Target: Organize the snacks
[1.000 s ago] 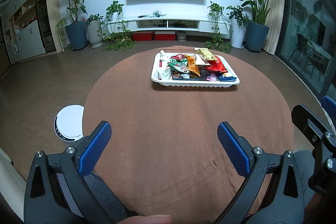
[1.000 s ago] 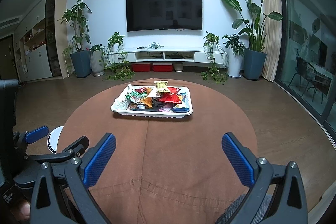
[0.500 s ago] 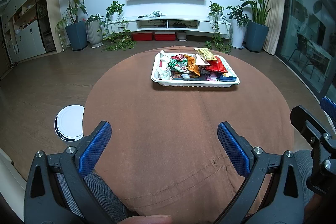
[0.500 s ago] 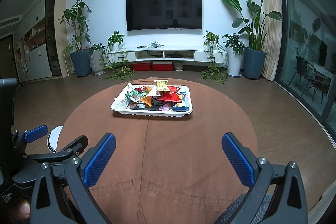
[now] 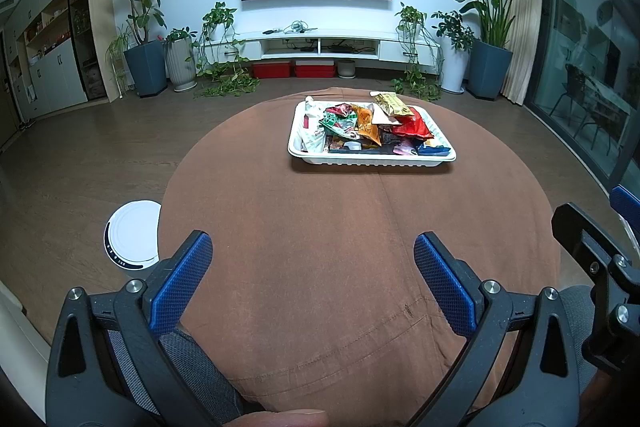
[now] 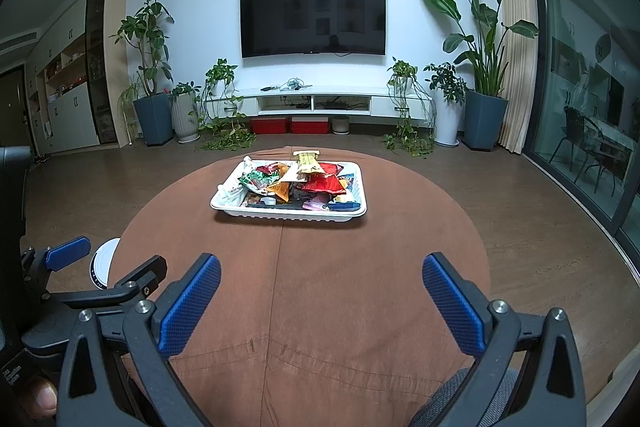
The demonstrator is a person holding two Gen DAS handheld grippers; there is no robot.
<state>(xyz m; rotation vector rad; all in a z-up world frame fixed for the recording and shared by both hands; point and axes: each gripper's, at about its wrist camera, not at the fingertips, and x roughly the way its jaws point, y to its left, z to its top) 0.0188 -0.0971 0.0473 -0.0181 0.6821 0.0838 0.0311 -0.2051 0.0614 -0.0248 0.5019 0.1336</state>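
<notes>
Meanwhile, the left gripper (image 5: pixel 313 263) and right gripper (image 6: pixel 322 285) both hovered over the near edge of the brown round table (image 5: pixel 340 227), fingers spread wide and empty. Far across it, well apart from both, sat the white tray (image 6: pixel 288 214) heaped with snack packets (image 6: pixel 304 179).

Snacks (image 5: pixel 362 125) in tray (image 5: pixel 372 159), probably mid-table (image 5: pixel 320 227)

Matt brown cloth (image 5: pixel 320 227) covers the table — glossy crinkled snack wrappers (image 5: pixel 368 125) fill a white ribbed plastic tray (image 5: pixel 372 159).
</notes>
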